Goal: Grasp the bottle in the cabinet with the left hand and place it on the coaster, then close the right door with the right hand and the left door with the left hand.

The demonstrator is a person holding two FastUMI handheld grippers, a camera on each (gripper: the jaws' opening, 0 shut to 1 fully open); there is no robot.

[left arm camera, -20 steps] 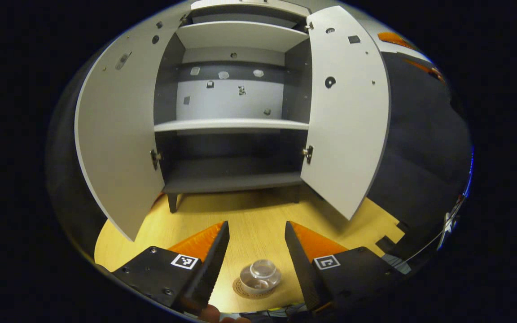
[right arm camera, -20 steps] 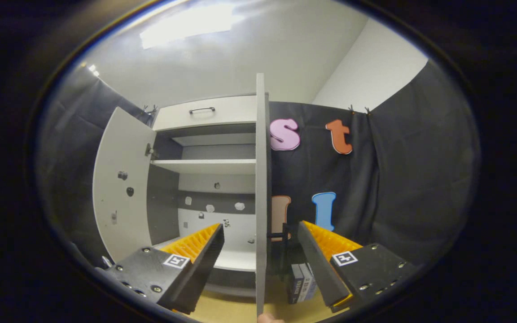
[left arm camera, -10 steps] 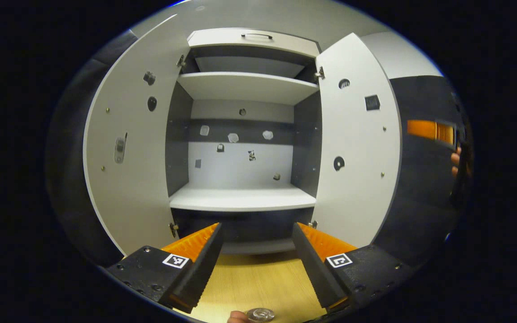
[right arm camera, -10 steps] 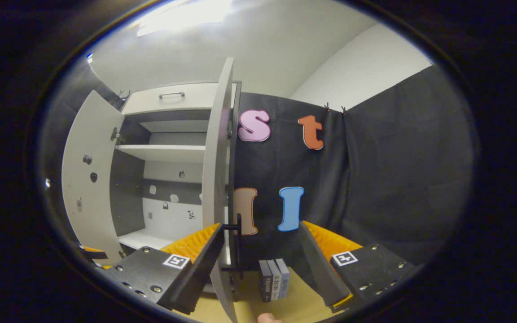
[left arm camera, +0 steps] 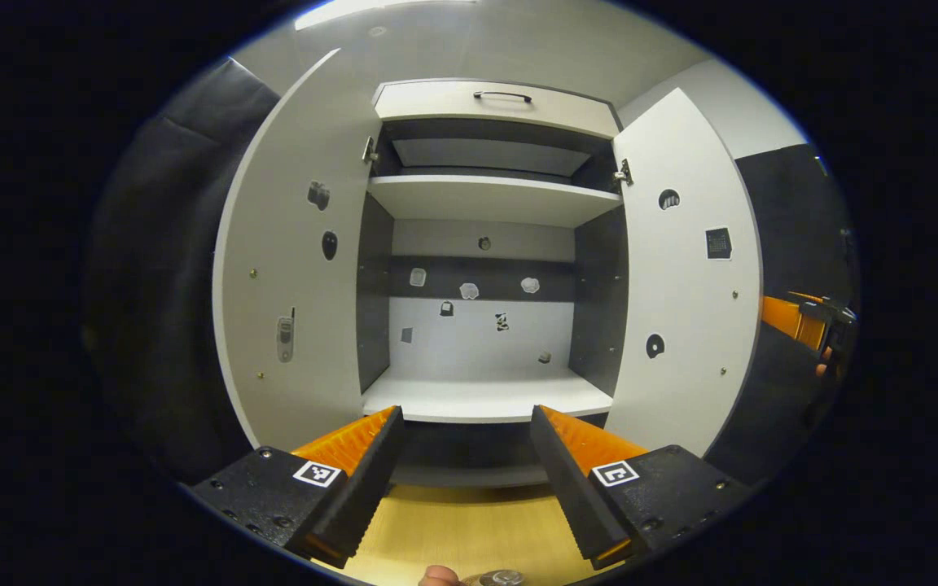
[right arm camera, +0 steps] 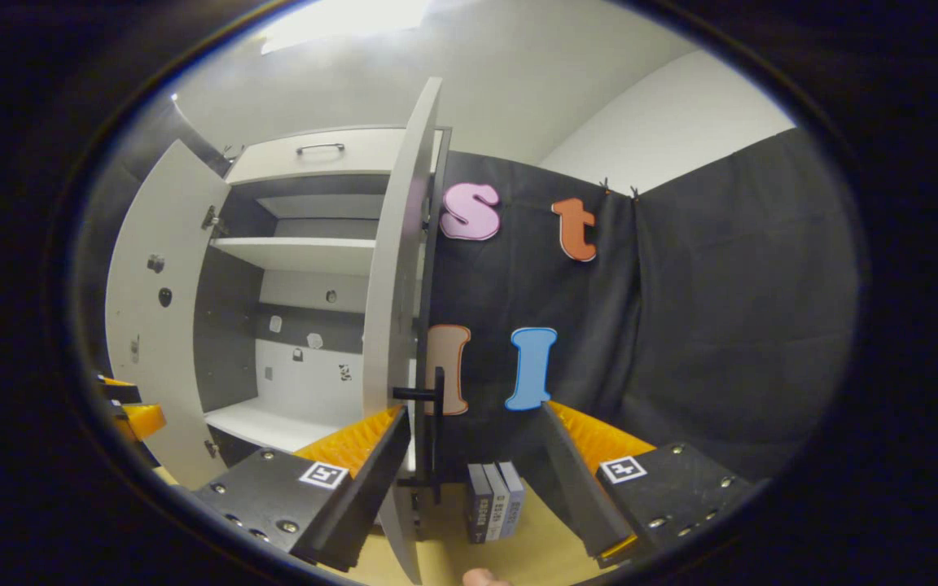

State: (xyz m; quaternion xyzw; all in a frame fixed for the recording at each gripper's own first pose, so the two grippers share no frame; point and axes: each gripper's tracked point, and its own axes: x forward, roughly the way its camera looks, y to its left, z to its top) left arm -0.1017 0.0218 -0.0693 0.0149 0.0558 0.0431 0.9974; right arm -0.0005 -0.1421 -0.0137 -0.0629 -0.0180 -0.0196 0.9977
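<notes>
Right gripper (right arm camera: 469, 480), fingers spread and empty, is sitting just behind the right door (right arm camera: 394, 268) beside its black handle (right arm camera: 435, 431); pushing squarely near that edge should swing it shut. Left gripper (left arm camera: 465, 480) is gaping, empty. Bottle (left arm camera: 495, 579) is standing below it. Beyond: two doors open, three books (right arm camera: 495, 509).
</notes>
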